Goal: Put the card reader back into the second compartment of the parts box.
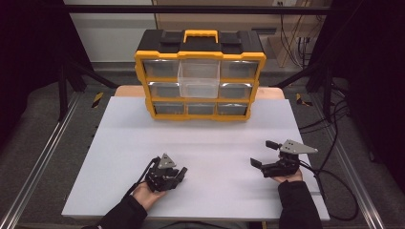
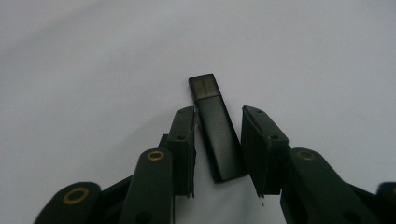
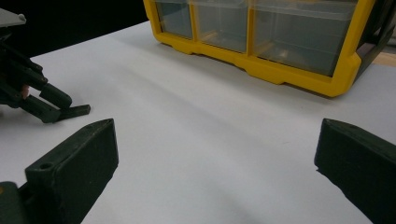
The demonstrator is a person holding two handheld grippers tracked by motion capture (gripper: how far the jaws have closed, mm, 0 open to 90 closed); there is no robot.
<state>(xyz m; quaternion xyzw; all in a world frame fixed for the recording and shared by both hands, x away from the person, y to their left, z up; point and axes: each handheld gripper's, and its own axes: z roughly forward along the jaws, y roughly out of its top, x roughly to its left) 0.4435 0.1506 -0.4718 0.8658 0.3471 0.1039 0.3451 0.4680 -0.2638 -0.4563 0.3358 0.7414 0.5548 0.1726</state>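
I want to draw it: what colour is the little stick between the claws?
Black. The stick shows best in the left gripper view, lying on the white table.

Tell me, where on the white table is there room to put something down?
The wide middle of the white table is bare, between the yellow drawer box and both grippers. It's crowded at the left gripper, where a black stick lies between its jaws.
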